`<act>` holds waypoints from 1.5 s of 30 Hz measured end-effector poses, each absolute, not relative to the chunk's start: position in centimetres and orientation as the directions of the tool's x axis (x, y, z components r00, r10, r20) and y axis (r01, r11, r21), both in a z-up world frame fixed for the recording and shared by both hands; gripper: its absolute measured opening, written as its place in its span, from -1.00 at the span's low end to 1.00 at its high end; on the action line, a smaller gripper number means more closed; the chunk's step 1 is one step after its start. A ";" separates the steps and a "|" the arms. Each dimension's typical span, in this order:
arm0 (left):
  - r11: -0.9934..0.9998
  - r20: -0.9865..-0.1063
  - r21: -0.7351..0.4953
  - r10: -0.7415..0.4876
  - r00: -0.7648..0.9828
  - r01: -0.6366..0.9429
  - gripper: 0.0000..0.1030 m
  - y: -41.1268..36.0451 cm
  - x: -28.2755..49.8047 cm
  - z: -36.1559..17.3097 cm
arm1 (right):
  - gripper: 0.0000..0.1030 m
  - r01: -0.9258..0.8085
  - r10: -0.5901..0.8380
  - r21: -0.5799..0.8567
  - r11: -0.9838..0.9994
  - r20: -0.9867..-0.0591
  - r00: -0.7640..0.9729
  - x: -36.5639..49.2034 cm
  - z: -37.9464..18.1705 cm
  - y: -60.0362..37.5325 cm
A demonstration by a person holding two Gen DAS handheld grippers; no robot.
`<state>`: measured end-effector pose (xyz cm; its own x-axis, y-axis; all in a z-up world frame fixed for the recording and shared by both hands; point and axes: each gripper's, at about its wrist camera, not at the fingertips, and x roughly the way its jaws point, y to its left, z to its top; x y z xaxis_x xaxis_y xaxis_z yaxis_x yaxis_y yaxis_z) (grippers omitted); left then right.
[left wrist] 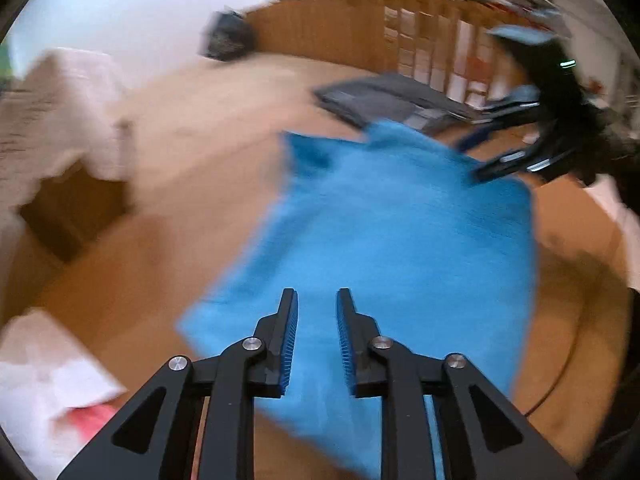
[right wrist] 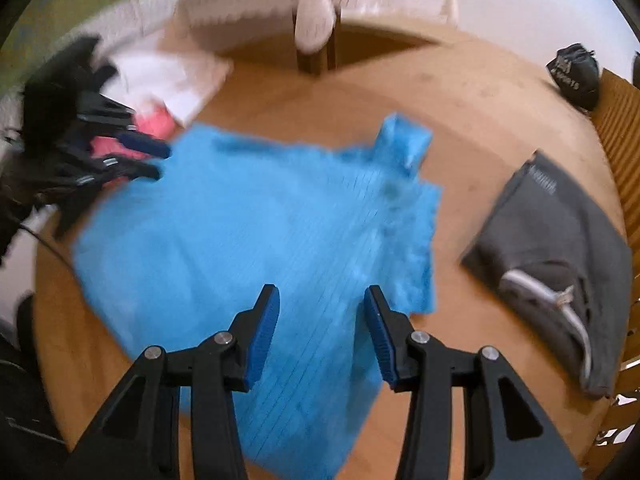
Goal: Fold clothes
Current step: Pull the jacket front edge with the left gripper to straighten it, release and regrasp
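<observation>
A bright blue knitted garment point(left wrist: 392, 232) point(right wrist: 256, 240) lies spread on the wooden table point(left wrist: 180, 140) point(right wrist: 320, 92), one narrow part sticking out at its far edge. My left gripper point(left wrist: 317, 294) hovers over its near edge, jaws a little apart, and no fabric shows pinched between the pads. My right gripper point(right wrist: 322, 290) stands over the opposite edge, jaws wider apart, also holding nothing. Each gripper shows in the other's view: the right gripper point(left wrist: 472, 160) at the garment's far right, the left gripper point(right wrist: 160, 160) at its far left. Both views are blurred.
A folded grey garment point(left wrist: 384, 100) point(right wrist: 552, 232) lies beside the blue one. White and pink clothes point(left wrist: 48, 380) point(right wrist: 172, 80) are piled at the other side. A dark bag point(left wrist: 228, 36) point(right wrist: 576, 76) sits near the table's far edge. A cloth-draped chair point(right wrist: 316, 12) stands behind.
</observation>
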<state>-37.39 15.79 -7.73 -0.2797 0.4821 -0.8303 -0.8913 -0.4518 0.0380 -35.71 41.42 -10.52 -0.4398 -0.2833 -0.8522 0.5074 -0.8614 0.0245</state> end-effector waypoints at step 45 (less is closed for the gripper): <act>-0.406 -0.857 -0.028 0.481 -0.187 -0.913 -0.98 7.8 -31.3 -8.8 | -0.37 0.335 -0.389 0.265 -0.904 -0.835 -0.389 -19.4 -7.5 44.3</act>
